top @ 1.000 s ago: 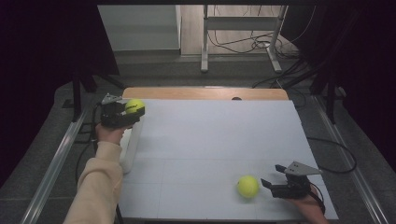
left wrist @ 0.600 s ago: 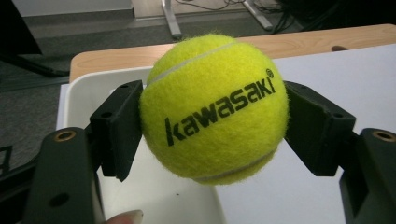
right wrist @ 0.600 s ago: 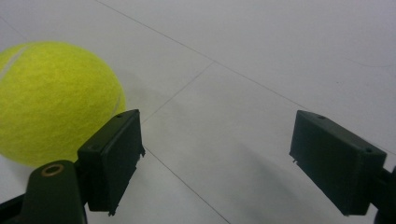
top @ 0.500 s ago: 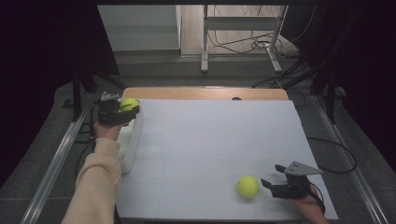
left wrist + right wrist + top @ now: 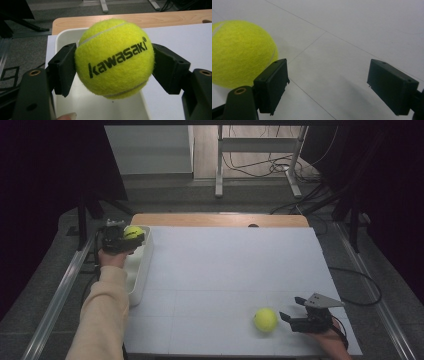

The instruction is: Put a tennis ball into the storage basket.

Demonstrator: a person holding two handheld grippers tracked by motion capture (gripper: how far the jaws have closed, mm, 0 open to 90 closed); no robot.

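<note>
Left gripper (image 5: 131, 239) clamps a tennis ball (image 5: 114, 57) right above the white bin (image 5: 141, 265), whose visible floor is bare. Well off to the bin's right, the right gripper (image 5: 292, 311) gapes wide beside a second ball (image 5: 265, 319) on the mat (image 5: 225, 270).

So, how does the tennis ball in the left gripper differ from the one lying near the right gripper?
The held tennis ball is clamped in the left gripper, above the white bin; the loose tennis ball rests on the white table. The held one shows a black "kawasaki" print; the loose one shows none. The right gripper is open beside the loose ball, not around it. Both are yellow-green and alike in size.
</note>
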